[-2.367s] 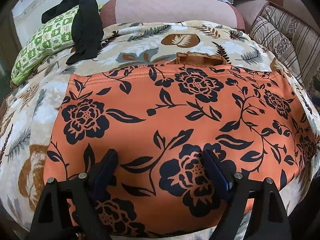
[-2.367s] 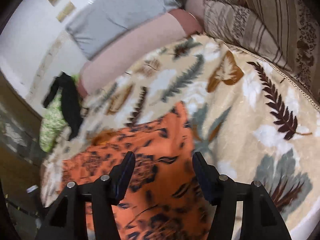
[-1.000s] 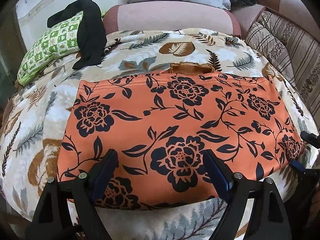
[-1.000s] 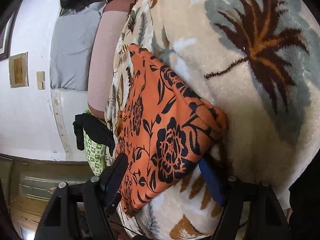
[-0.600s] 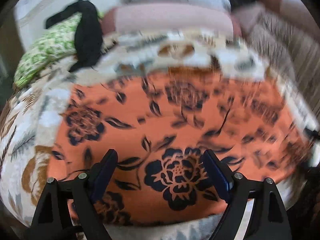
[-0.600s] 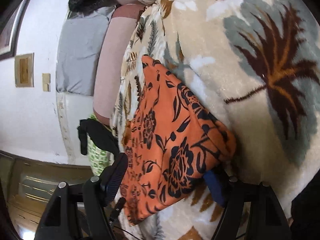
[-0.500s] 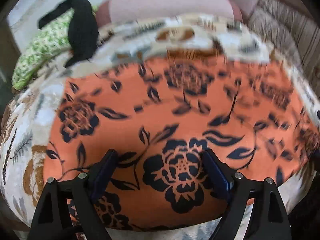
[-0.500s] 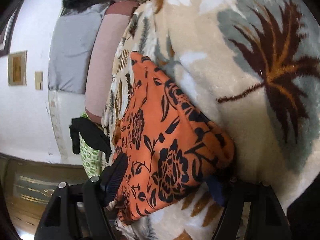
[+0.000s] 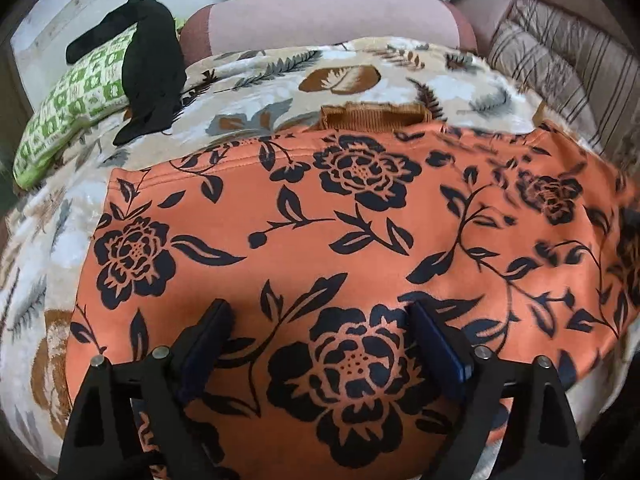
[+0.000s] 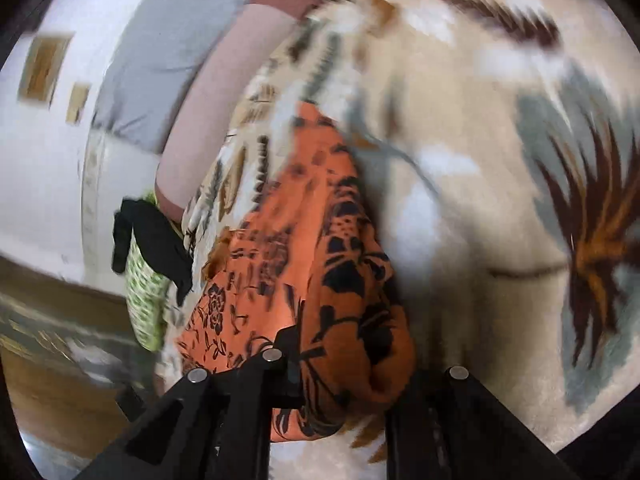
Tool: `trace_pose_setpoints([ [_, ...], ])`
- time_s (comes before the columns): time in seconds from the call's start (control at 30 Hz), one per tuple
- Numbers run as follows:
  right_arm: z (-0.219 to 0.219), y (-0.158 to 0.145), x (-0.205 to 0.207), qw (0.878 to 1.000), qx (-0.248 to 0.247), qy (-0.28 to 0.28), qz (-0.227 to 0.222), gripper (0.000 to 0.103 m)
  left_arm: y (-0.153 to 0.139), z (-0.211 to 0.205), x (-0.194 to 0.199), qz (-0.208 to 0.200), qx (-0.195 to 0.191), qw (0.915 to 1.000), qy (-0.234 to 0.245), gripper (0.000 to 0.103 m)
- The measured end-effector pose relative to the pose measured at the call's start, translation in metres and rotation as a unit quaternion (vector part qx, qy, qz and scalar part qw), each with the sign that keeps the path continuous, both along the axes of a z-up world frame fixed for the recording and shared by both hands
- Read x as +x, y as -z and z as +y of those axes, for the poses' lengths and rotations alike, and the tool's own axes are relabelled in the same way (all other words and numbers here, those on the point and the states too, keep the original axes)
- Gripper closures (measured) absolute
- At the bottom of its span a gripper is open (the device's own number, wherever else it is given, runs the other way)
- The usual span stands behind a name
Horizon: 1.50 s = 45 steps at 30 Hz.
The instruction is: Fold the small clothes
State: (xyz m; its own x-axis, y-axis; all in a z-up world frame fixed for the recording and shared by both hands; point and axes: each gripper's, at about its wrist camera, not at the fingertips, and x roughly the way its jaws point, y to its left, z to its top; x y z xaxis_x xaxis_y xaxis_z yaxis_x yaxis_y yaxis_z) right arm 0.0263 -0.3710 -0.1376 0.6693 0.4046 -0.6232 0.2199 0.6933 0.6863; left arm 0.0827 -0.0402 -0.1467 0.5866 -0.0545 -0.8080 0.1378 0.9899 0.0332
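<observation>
My right tool (image 10: 340,380) has just closed on the orange garment's (image 9: 340,240) right-hand end; its long axis runs left across the blanket (image 9: 260,92), under my open left tool (image 9: 320,344).

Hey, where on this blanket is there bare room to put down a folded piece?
Free: the blanket strip between the orange floral garment and the pink bolster, and the wide patch beyond the garment's gathered end in the right wrist view. Crowded: the corner with the green pillow and black cloth.
</observation>
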Motion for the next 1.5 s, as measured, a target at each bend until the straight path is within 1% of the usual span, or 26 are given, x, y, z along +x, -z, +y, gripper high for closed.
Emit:
trace_pose_setpoints([
  [0.03,0.015,-0.022,0.003,0.999,-0.032,-0.019,-0.021,0.089,-0.007,0.008,-0.005,-0.008,-0.018,0.9998,-0.007,0.016],
  [0.13,0.066,-0.08,0.01,0.99,-0.094,-0.073,-0.08,0.089,-0.044,0.053,-0.032,-0.073,-0.07,0.9937,-0.048,0.016],
  [0.23,0.14,-0.127,0.014,0.972,-0.135,-0.139,-0.136,0.089,-0.076,0.121,-0.068,-0.133,-0.108,0.9771,-0.126,0.016],
  [0.3,0.194,-0.139,0.014,0.959,-0.149,-0.188,-0.153,0.089,-0.083,0.166,-0.088,-0.149,-0.118,0.9648,-0.181,0.016],
  [0.4,0.273,-0.12,0.017,0.942,-0.16,-0.258,-0.14,0.087,-0.075,0.223,-0.112,-0.144,-0.139,0.9464,-0.253,0.016],
  [0.47,0.324,-0.079,0.032,0.932,-0.151,-0.318,-0.082,0.082,-0.063,0.247,-0.123,-0.131,-0.148,0.938,-0.285,0.016],
  [0.5,0.346,-0.053,0.038,0.923,-0.154,-0.35,-0.053,0.07,-0.055,0.256,-0.127,-0.119,-0.155,0.936,-0.293,0.016],
  [0.53,0.368,-0.018,0.041,0.91,-0.154,-0.385,-0.02,0.063,-0.051,0.261,-0.129,-0.108,-0.161,0.9357,-0.295,0.016],
  [0.57,0.375,-0.001,0.04,0.906,-0.153,-0.395,0.002,0.047,-0.048,0.264,-0.131,-0.1,-0.167,0.9362,-0.293,0.016],
  [0.6,0.375,0.006,0.035,0.907,-0.154,-0.392,0.003,0.047,-0.046,0.266,-0.134,-0.098,-0.174,0.9367,-0.288,0.016],
  [0.63,0.367,-0.001,0.026,0.914,-0.137,-0.381,-0.021,0.045,-0.046,0.265,-0.137,-0.1,-0.181,0.9362,-0.284,0.016],
  [0.7,0.347,-0.016,0.02,0.925,-0.097,-0.366,-0.03,0.028,-0.047,0.256,-0.138,-0.098,-0.202,0.9376,-0.265,0.016],
  [0.83,0.301,-0.043,0.016,0.944,-0.092,-0.31,-0.063,0.024,-0.049,0.225,-0.125,-0.082,-0.242,0.9456,-0.202,0.016],
  [0.9,0.277,-0.046,0.017,0.955,-0.088,-0.276,-0.058,0.023,-0.045,0.206,-0.113,-0.063,-0.252,0.9496,-0.176,0.016],
  [0.97,0.259,-0.038,0.015,0.964,-0.072,-0.251,-0.045,0.023,-0.04,0.192,-0.102,-0.041,-0.245,0.9541,-0.168,0.016],
  [1.07,0.245,-0.03,0.008,0.97,-0.053,-0.236,-0.033,0.023,-0.04,0.184,-0.086,-0.034,-0.257,0.9513,-0.167,0.017],
  [1.1,0.241,-0.03,0.005,0.97,-0.048,-0.237,-0.035,0.023,-0.039,0.182,-0.08,-0.03,-0.26,0.9512,-0.164,0.03],
  [1.13,0.236,-0.03,0.005,0.97,-0.045,-0.238,-0.037,0.023,-0.036,0.181,-0.075,-0.02,-0.265,0.9503,-0.162,0.058],
  [1.17,0.233,-0.031,0.005,0.969,-0.044,-0.24,-0.039,0.023,-0.032,0.181,-0.073,-0.008,-0.26,0.9512,-0.166,0.075],
  [1.2,0.232,-0.031,0.005,0.968,-0.041,-0.243,-0.04,0.023,-0.024,0.184,-0.071,0.004,-0.243,0.9528,-0.182,0.087],
  [1.23,0.23,-0.031,0.005,0.968,-0.036,-0.246,-0.042,0.023,-0.012,0.189,-0.072,0.012,-0.237,0.9496,-0.204,0.086],
  [1.27,0.234,-0.03,0.007,0.968,-0.033,-0.247,-0.043,0.023,0.006,0.196,-0.073,0.041,-0.256,0.9394,-0.225,0.085],
  [1.3,0.231,-0.028,0.008,0.967,-0.031,-0.248,-0.04,0.023,0.015,0.201,-0.076,0.054,-0.275,0.9307,-0.236,0.077],
  [1.33,0.227,-0.024,0.008,0.968,-0.027,-0.249,-0.034,0.023,0.014,0.204,-0.081,0.047,-0.278,0.928,-0.243,0.074],
  [1.43,0.219,-0.017,0.01,0.968,-0.011,-0.25,-0.03,0.023,-0.009,0.192,-0.089,0.027,-0.238,0.9426,-0.232,0.074],
  [1.5,0.216,-0.017,0.013,0.968,-0.007,-0.251,-0.031,0.023,-0.027,0.182,-0.092,0.012,-0.202,0.9525,-0.227,0.069],
])
